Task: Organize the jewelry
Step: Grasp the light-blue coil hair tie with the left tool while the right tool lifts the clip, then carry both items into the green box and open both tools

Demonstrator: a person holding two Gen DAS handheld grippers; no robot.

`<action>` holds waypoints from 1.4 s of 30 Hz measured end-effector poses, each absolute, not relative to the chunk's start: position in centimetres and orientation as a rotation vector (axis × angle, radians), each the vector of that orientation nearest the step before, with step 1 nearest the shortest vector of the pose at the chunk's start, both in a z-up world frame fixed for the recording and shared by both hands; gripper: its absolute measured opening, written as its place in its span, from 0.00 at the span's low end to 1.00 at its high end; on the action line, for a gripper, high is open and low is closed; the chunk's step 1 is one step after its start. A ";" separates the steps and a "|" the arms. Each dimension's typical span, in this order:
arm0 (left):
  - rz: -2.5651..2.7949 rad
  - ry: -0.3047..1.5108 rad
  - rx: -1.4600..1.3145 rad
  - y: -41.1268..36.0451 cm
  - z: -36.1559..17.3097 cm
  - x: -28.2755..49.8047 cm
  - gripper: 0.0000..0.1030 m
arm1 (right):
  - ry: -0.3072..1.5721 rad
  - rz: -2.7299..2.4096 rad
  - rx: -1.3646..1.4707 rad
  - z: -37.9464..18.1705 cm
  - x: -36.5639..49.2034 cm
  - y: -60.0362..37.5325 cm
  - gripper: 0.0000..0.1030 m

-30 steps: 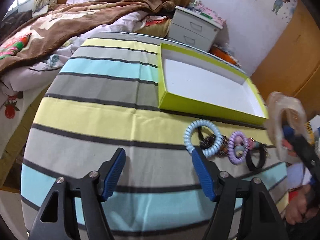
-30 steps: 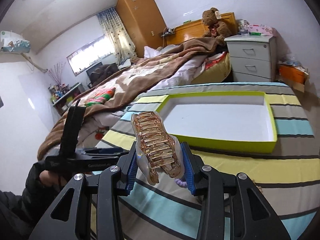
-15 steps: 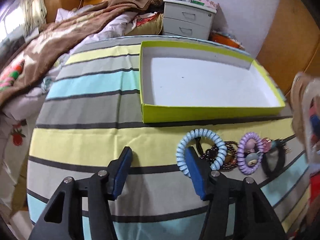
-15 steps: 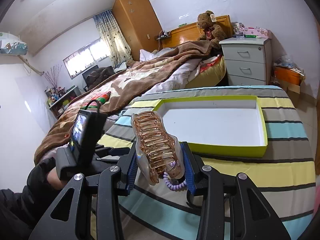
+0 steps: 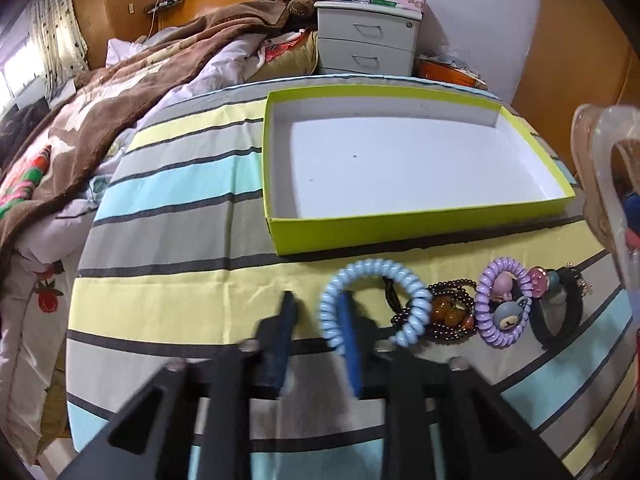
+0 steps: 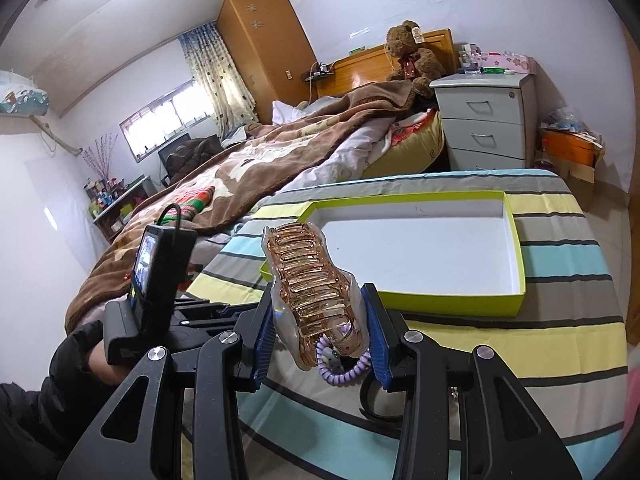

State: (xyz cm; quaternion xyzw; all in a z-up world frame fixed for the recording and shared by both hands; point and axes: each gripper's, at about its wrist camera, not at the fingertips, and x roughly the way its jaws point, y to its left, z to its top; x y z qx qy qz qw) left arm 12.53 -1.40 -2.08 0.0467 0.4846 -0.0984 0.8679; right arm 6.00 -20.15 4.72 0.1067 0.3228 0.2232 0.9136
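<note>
Your right gripper (image 6: 318, 334) holds the clear brown hair clip (image 6: 316, 292) tight, up in the air near the green box (image 6: 516, 248), which has nothing in it. Next, I think you carry it over the box and let go gently. Your left gripper (image 5: 318, 320) has a small gap, with one finger (image 5: 350, 340) poked inside the blue curly hair tie (image 5: 374, 306) on the striped cloth (image 5: 180, 300).

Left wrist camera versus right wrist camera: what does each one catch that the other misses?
Only the left wrist view shows the light-blue spiral hair tie with the left gripper closing on its rim, and the dark beaded bracelet.

Only the right wrist view shows the wooden wardrobe, the curtained window, and the right gripper clamping the translucent amber claw hair clip.

Both show the lime-green shallow box, purple spiral hair tie, striped cloth, teddy bear and grey drawer unit.
</note>
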 end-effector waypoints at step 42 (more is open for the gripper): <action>-0.263 0.931 -0.068 -0.9 3.7 18.7 0.09 | 0.659 0.098 -0.053 4.9 14.4 -23.8 0.40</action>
